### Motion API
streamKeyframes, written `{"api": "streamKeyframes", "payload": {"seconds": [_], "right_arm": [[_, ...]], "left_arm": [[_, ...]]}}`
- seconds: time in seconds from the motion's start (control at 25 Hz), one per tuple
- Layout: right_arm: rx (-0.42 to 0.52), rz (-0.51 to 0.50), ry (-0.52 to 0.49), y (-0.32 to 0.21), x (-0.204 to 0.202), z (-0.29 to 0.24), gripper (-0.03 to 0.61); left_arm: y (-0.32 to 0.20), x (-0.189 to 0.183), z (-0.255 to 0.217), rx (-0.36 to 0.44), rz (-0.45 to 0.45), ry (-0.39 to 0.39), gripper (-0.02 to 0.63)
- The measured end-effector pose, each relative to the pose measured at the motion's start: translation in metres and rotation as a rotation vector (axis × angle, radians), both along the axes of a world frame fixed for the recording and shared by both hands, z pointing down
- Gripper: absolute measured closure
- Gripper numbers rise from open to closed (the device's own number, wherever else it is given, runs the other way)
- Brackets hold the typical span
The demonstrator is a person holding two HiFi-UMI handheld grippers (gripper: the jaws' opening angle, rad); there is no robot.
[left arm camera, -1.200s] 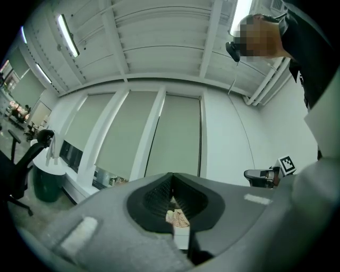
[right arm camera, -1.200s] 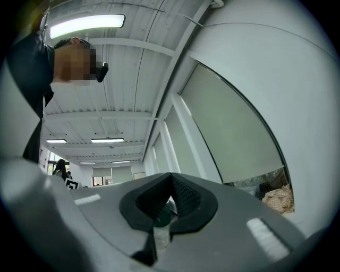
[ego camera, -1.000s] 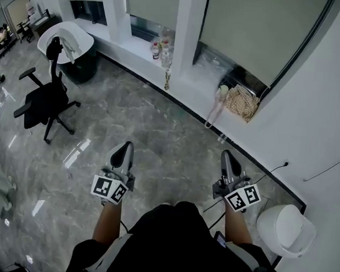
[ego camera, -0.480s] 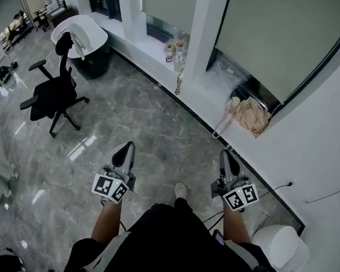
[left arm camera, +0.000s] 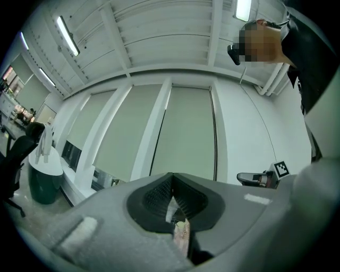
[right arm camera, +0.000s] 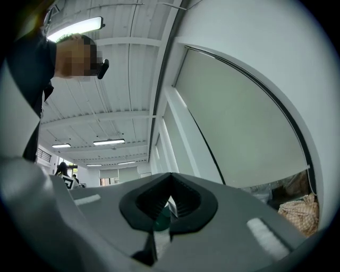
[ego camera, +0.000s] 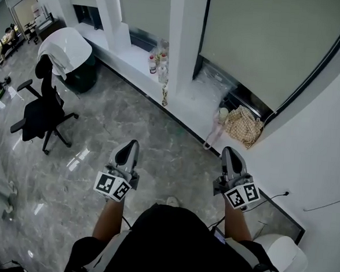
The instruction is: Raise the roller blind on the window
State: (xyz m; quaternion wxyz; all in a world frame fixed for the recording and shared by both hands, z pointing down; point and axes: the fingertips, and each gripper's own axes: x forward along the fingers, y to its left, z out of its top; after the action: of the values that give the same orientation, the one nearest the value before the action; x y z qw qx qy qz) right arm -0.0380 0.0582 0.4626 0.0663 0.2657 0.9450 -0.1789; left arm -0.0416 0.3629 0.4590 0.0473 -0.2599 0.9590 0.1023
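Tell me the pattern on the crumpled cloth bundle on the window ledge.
Tan-and-white checks on the cloth bundle, clearest in the head view.

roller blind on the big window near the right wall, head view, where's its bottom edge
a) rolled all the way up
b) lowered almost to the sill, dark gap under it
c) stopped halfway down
b: the roller blind covers nearly the whole window, leaving only a dark strip just above the sill, where a checked cloth lies.
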Motion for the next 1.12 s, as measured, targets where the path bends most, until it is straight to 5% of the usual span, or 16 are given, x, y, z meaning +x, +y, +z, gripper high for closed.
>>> {"api": "streamKeyframes", "payload": {"seconds": [0.52, 1.12], "right_arm": [[0.008, 0.13, 0.048, -0.057, -0.051, 0.022, 0.577], [0.022, 0.423, 0.008, -0.061, -0.137, -0.002, 0.577]], "left_arm": [[-0.068, -0.084, 0.024, 0.003, 0.151, 0.051, 0.614], [-0.098, -0.247, 0.015, -0.005, 0.438, 0.016, 0.614]]}}
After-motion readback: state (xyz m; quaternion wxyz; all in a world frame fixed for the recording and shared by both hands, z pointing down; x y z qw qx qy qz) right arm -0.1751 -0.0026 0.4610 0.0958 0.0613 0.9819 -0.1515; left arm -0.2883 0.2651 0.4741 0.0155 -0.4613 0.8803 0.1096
